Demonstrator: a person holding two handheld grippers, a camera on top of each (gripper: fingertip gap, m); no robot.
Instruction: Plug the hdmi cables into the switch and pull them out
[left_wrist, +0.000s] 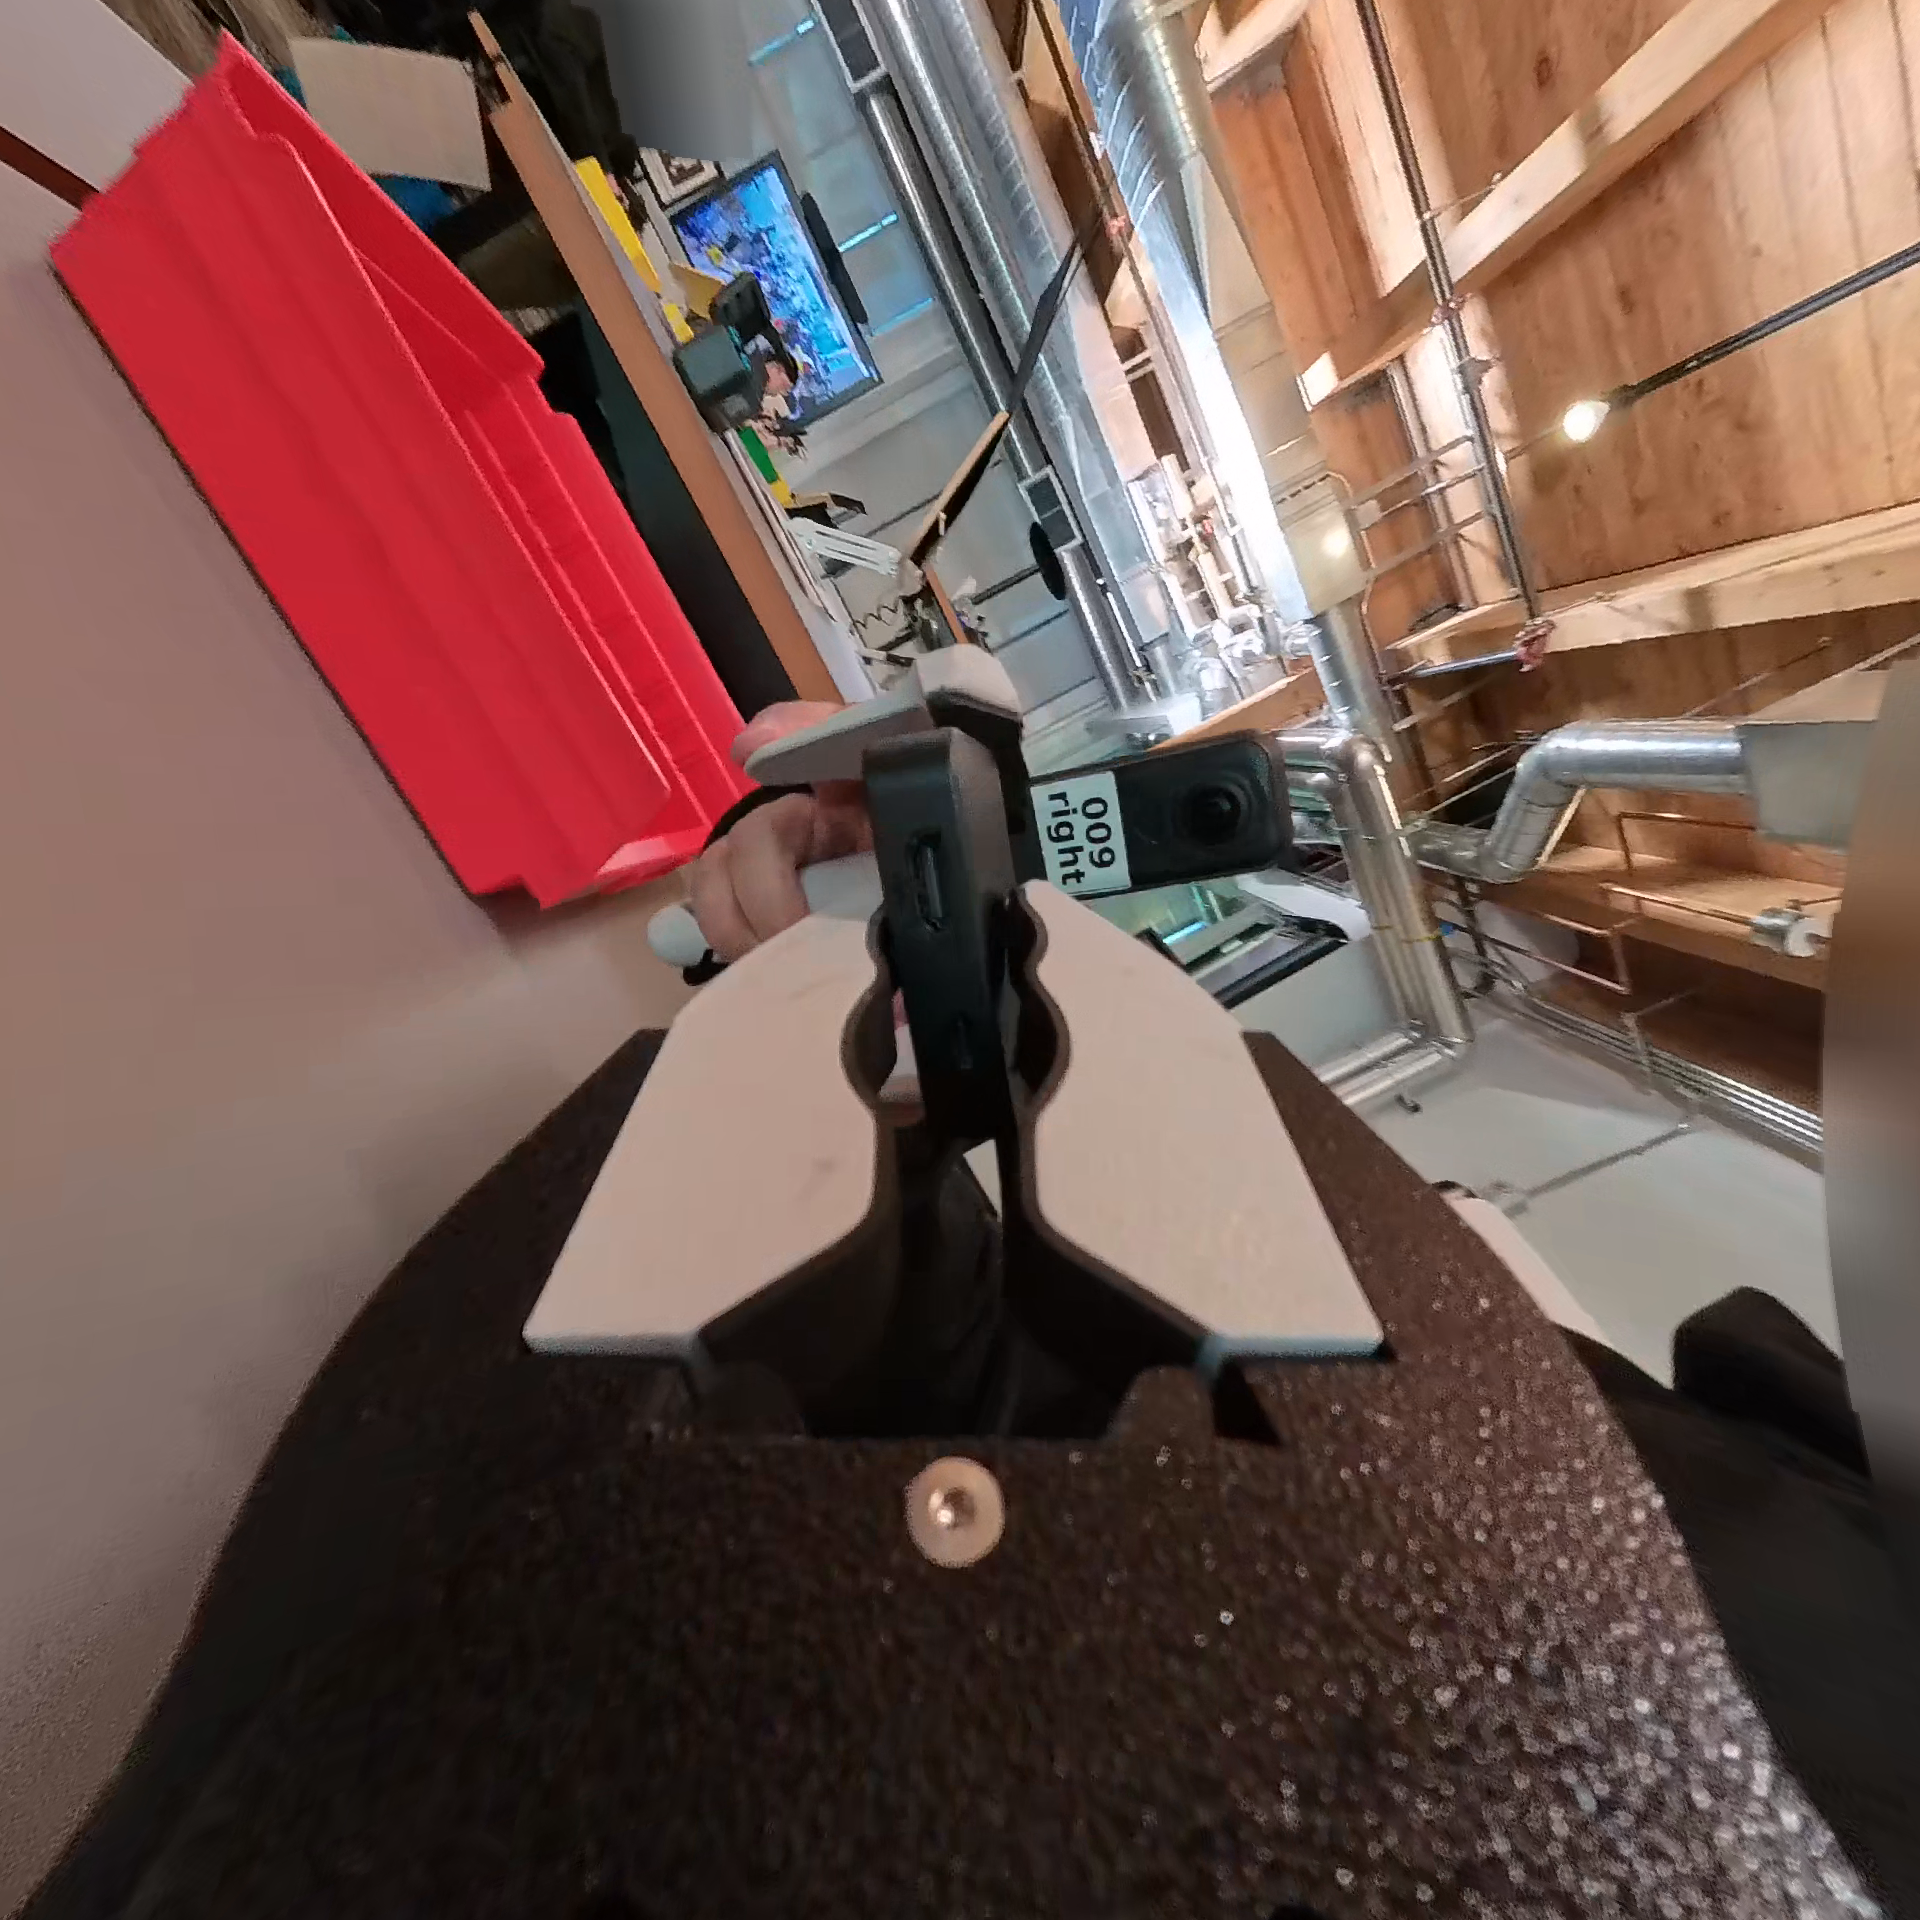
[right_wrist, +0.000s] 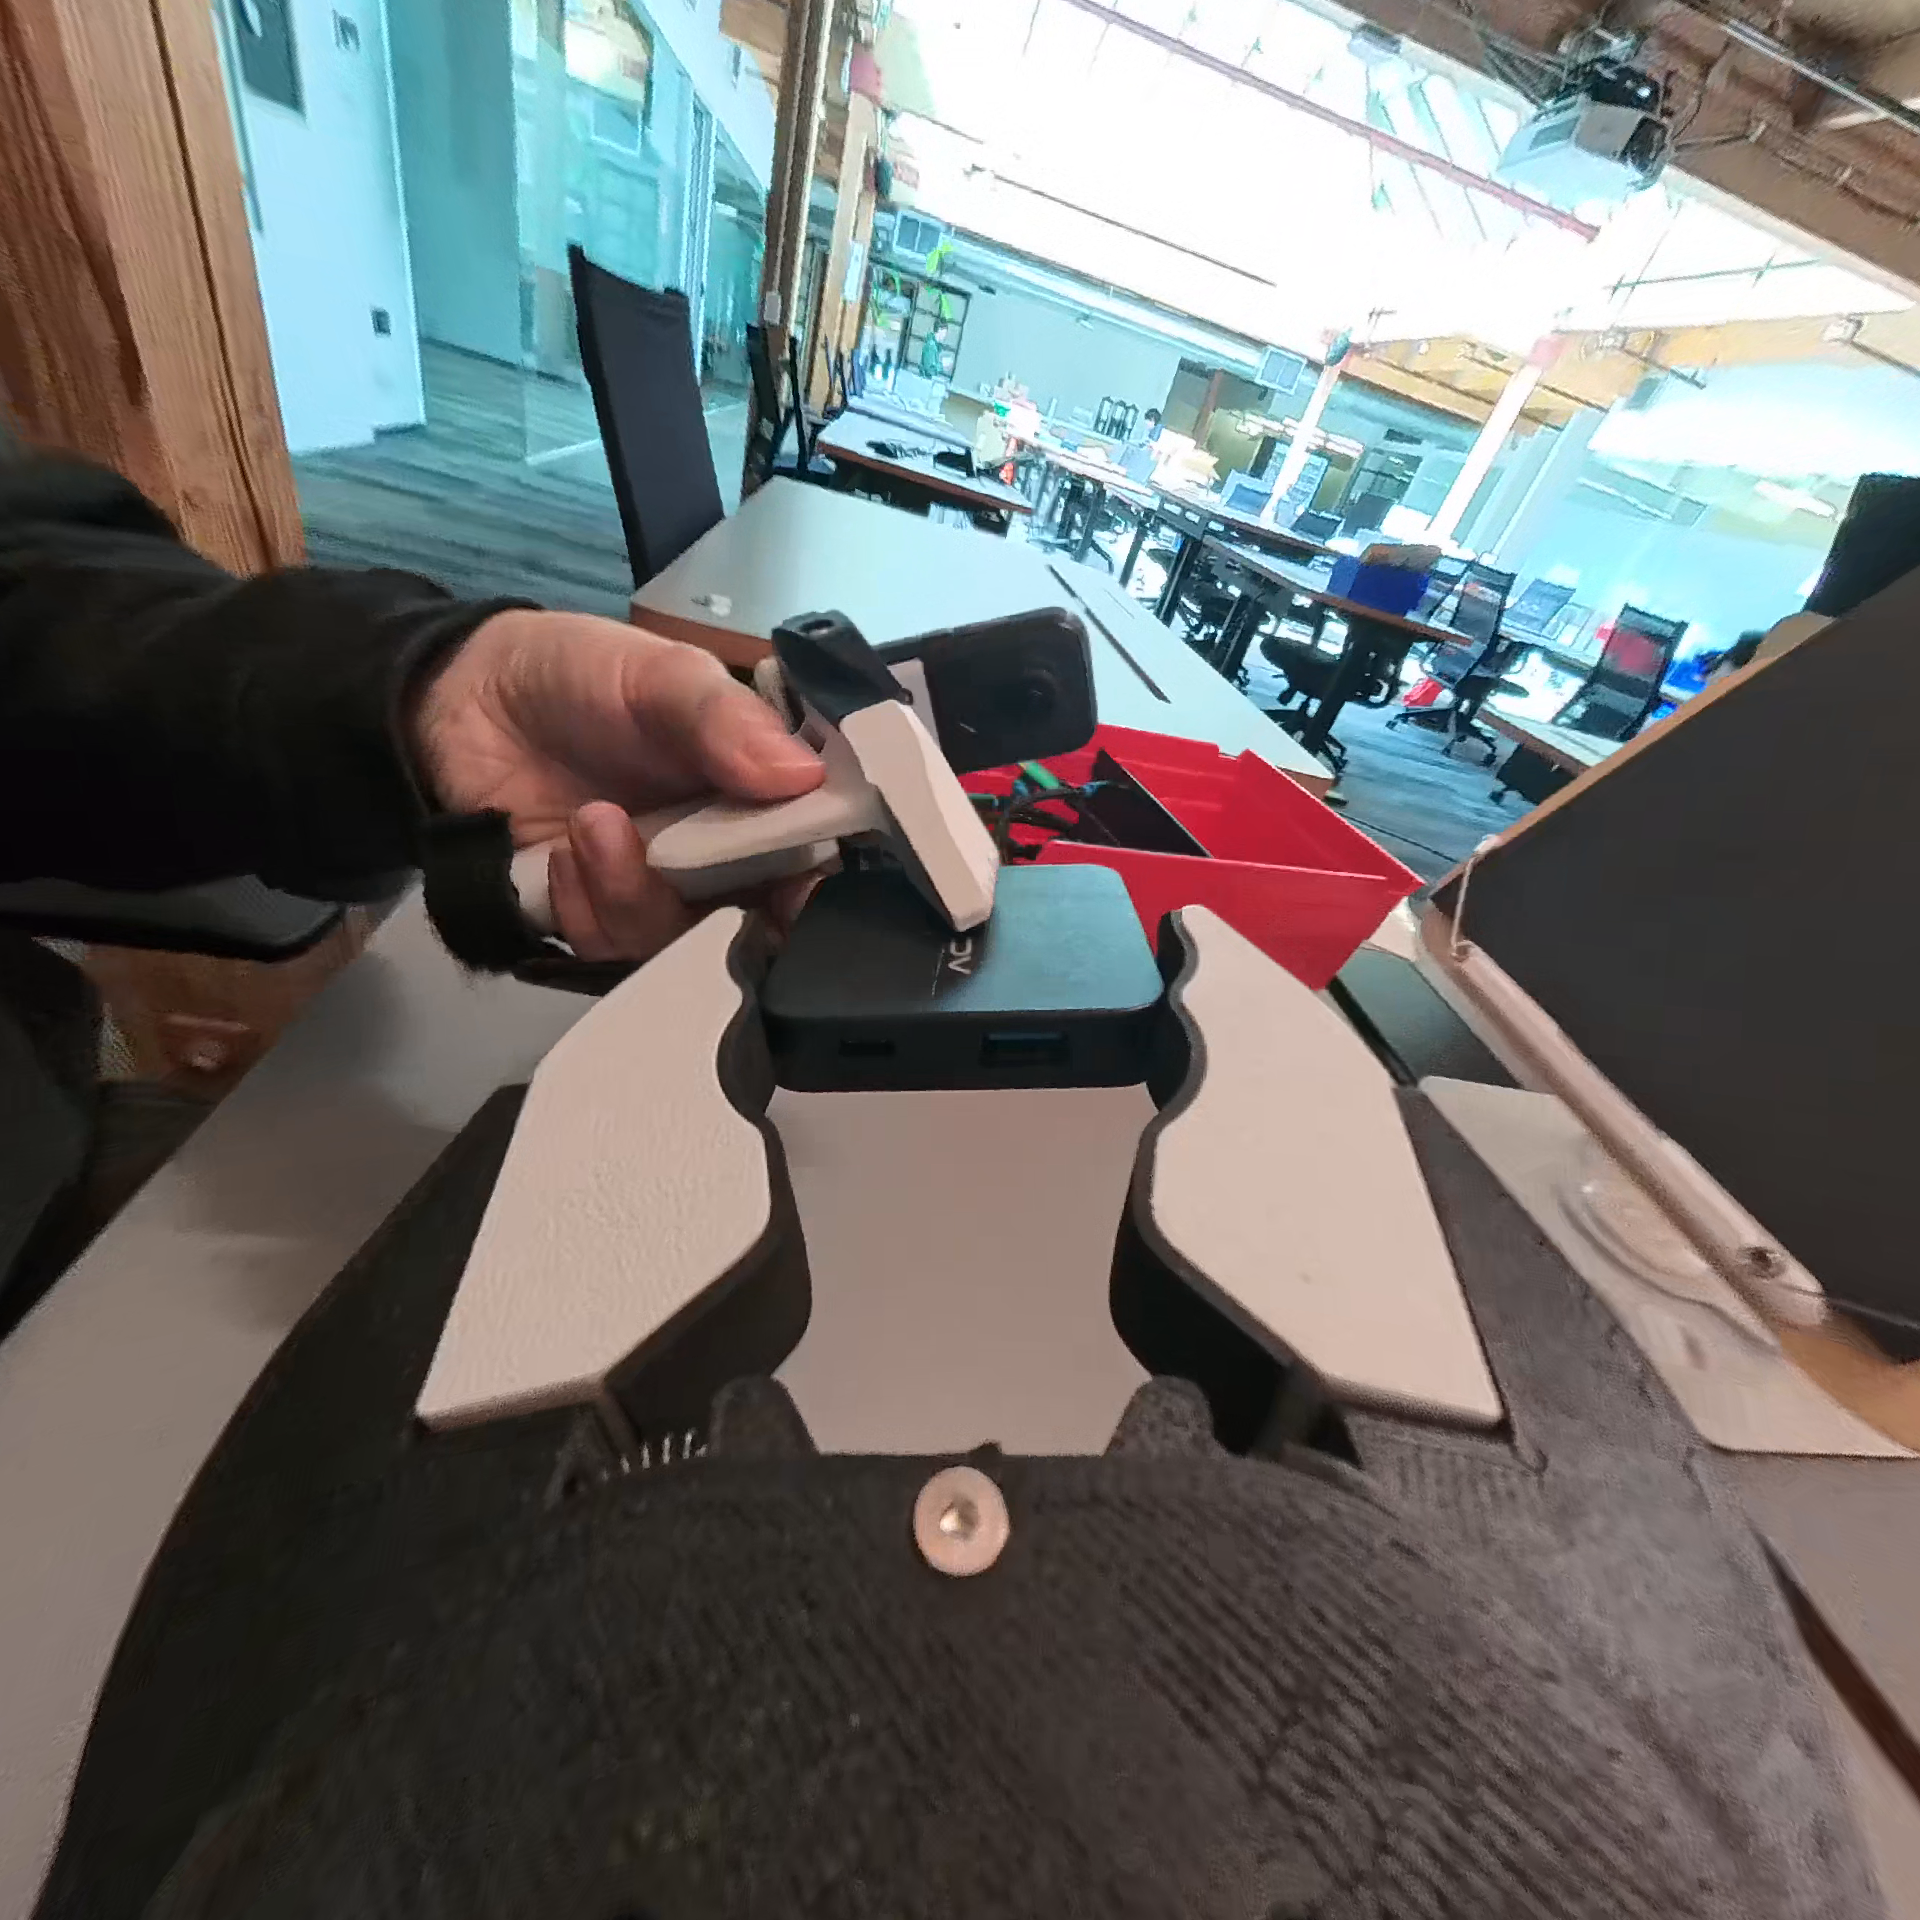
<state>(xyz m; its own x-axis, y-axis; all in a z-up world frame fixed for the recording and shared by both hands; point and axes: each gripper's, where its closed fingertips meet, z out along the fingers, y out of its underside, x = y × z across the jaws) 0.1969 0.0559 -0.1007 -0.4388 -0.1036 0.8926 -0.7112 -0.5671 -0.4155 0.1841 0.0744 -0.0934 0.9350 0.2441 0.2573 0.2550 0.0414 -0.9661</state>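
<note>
A black switch box (left_wrist: 928, 914) is held off the white table (right_wrist: 935, 1268) by both grippers. My left gripper (left_wrist: 940, 935) is shut on its flat faces, so I see the box edge-on with one port showing. In the right wrist view the switch (right_wrist: 1049, 966) lies flat, two ports on its near face. My right gripper (right_wrist: 961, 940) is closed against its two sides. The left gripper's white upper finger (right_wrist: 914, 821) presses on the switch's top, a hand behind it. The right gripper (left_wrist: 904, 717) shows beyond the switch. I see no cable plugged in.
A red bin (right_wrist: 1247, 883) with loose cables (right_wrist: 1023, 795) stands just behind the switch; it is at the left in the left wrist view (left_wrist: 364, 468). A dark upright panel (right_wrist: 1714, 883) stands at the right. A person's dark sleeve (right_wrist: 187, 727) is at the left.
</note>
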